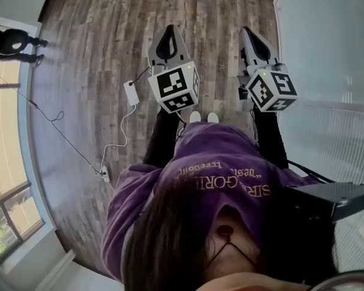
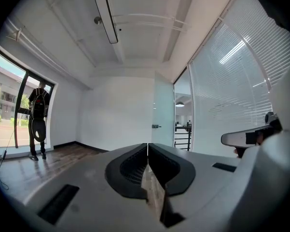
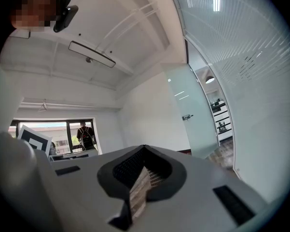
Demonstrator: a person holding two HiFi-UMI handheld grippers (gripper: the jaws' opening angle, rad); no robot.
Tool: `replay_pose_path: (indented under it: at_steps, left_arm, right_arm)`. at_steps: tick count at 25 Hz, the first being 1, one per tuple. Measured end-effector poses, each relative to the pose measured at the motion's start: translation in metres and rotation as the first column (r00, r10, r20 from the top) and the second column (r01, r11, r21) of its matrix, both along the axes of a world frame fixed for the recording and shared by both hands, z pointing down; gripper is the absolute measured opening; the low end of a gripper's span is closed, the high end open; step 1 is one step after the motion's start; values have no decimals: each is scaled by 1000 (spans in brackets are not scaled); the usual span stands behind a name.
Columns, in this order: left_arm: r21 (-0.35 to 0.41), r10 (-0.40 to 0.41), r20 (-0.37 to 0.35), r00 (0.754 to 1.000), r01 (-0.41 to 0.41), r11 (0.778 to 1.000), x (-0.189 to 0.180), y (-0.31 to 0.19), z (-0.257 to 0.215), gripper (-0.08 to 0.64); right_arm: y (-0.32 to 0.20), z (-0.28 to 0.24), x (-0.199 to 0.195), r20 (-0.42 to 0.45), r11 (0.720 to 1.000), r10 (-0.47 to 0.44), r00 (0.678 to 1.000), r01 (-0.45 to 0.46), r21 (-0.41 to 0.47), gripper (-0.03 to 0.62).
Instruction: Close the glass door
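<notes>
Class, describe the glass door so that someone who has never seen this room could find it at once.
Follow the striped glass wall on the right to its far end, beside the white back wall. There a doorway opens, and the glass door stands swung open next to it. Unlike the striped wall, it is a plain frosted panel with a small dark handle.

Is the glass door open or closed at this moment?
Open. The glass door stands swung aside, and the doorway beside it is uncovered, so one sees straight through it.
</notes>
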State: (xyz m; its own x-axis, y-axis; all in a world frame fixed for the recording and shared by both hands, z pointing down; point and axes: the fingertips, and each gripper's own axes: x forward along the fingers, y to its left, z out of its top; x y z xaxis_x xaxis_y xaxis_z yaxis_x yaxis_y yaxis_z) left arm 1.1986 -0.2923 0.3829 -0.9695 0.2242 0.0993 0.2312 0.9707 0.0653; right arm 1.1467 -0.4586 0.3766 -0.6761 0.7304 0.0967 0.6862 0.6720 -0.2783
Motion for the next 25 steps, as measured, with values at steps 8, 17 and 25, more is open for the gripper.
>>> replay_pose_path:
  at_steps: [8,17,25]
  left_arm:
    - [91,-42,55,998,37,995,14,35,-14,8]
    - [216,-264,117,957,235,948,61,129,-18,8]
    - [320,-141,39,989,122,939,0,116,38,8]
  right_arm:
    - [-4,1,-7,-33,998,42,999,-43,-39,-15]
    - [23,22,-13,-50,997,73,996,-74,-22,-14]
    - [27,40,-45,-77,994,101,992,-103,-27,-15]
